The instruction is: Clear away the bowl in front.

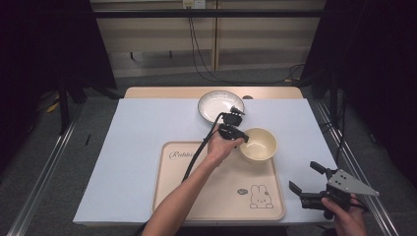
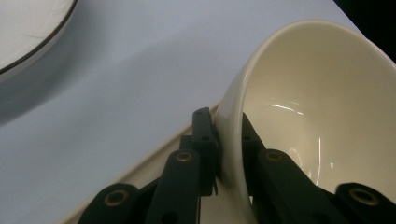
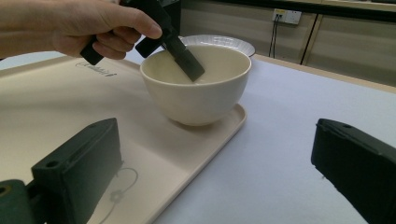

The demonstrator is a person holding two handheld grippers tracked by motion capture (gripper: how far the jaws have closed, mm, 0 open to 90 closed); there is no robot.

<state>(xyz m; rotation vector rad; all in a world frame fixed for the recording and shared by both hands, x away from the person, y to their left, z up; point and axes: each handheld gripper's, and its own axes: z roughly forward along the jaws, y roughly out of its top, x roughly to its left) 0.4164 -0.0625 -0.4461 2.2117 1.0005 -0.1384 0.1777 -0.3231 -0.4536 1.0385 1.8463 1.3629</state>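
Left hand-held gripper (image 1: 242,138) pinching bowl (image 1: 259,144) rim at tray (image 1: 196,196) far corner; right hand-held gripper (image 1: 307,178) wide open, empty; release pending.

I see a white plate (image 1: 219,104) at upper centre on the table (image 1: 142,132), with black cables (image 1: 199,49) hanging down the beige back wall and dark curtains (image 1: 44,44) at both sides.
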